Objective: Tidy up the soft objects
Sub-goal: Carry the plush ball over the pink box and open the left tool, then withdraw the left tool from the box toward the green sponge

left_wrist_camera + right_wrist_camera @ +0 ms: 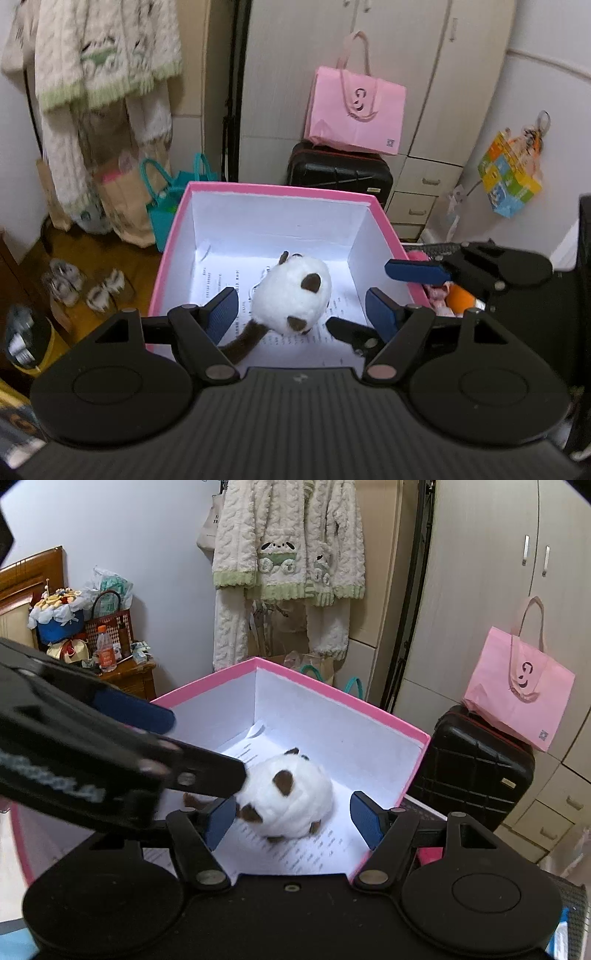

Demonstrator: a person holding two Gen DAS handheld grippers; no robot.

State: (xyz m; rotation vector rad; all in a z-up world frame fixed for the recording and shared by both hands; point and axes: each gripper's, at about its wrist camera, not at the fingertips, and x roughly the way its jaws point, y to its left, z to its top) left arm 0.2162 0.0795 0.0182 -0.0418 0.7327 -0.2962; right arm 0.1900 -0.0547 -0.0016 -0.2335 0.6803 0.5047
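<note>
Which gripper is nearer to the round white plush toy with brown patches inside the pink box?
Left. The left gripper brackets the round white plush toy, jaws open on either side. The right gripper sits just behind the toy, jaws open.

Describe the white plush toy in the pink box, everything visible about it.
The white plush toy is a round, fluffy ball of pile fabric with dark brown patches, small brown ears or feet, and a long brown tail trailing toward the box's near edge. It lies on the printed paper lining the floor of the pink box, near the front. Neither gripper's pads press on it; whether the left gripper's finger grazes it in the right wrist view cannot be told.
</note>
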